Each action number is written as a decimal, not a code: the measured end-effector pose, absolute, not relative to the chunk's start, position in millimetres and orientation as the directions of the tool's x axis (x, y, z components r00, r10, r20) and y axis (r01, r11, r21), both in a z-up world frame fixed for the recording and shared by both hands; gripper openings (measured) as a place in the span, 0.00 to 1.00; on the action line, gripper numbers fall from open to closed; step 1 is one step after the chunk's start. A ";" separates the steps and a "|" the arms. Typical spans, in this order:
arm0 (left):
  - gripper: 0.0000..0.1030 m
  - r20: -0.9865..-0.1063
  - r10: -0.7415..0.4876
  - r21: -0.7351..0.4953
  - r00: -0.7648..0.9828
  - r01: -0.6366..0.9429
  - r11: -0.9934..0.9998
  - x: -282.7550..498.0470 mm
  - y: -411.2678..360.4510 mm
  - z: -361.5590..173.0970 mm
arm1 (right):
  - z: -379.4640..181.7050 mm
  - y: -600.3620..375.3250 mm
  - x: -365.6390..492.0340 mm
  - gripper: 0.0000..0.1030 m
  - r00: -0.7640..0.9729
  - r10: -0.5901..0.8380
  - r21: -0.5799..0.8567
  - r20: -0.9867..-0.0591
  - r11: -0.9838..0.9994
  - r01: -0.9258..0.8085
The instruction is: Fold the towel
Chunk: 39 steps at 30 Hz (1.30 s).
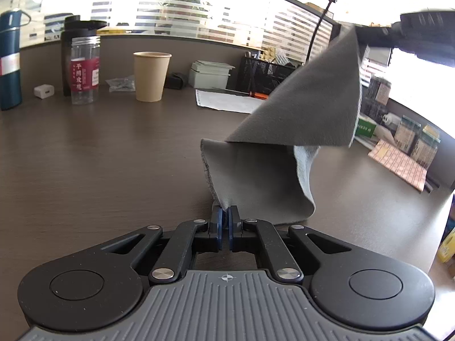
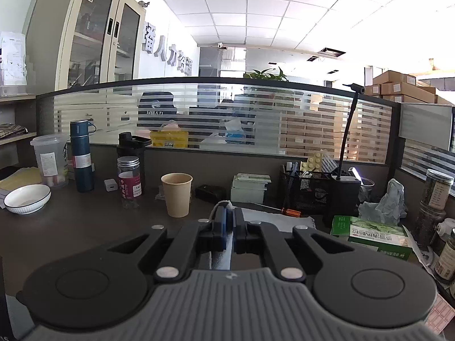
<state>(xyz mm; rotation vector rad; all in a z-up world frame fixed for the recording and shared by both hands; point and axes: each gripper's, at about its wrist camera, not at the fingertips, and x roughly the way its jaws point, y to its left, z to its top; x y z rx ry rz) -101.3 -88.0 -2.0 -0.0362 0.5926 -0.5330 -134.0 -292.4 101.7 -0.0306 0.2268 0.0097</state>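
A grey towel (image 1: 298,113) hangs stretched between my two grippers above the dark wooden desk (image 1: 99,156). My left gripper (image 1: 226,213) is shut on the towel's lower corner, close to the desk top. The right gripper (image 1: 366,35) shows at the upper right of the left wrist view, pinching the towel's raised corner. In the right wrist view the right gripper (image 2: 230,213) is shut on the towel (image 2: 221,255); a thin strip of cloth with a white hem runs between its blue pads.
A paper cup (image 1: 152,76), a clear jar with a red label (image 1: 84,69), a black bottle, a blue flask (image 1: 10,59) and a white charger stand at the back. A sheet of paper (image 1: 227,101), a mesh organiser (image 1: 267,74), a green tissue box (image 2: 372,234) and jars crowd the right.
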 end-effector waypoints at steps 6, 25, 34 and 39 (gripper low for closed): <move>0.05 -0.422 -0.469 -0.237 0.776 0.405 0.883 -94.8 -33.8 36.7 | 104.4 -305.8 -136.0 0.05 0.977 -0.019 -0.005 -0.210 1.000 0.018; 0.25 -0.552 -0.258 -0.238 0.793 0.148 0.960 -92.7 39.3 22.8 | 16.8 -312.5 -91.2 0.28 0.832 -0.036 0.042 -0.553 0.997 0.071; 0.32 -0.497 -0.418 -0.199 0.760 0.369 0.908 -83.4 -31.1 28.5 | 22.5 -265.0 -109.1 0.30 0.839 0.140 0.004 -0.526 0.987 -0.162; 0.32 -0.546 -0.411 -0.182 0.730 0.375 0.909 -73.4 -42.4 8.8 | 6.6 -238.2 -104.6 0.30 0.809 0.166 -0.042 -0.564 0.973 -0.228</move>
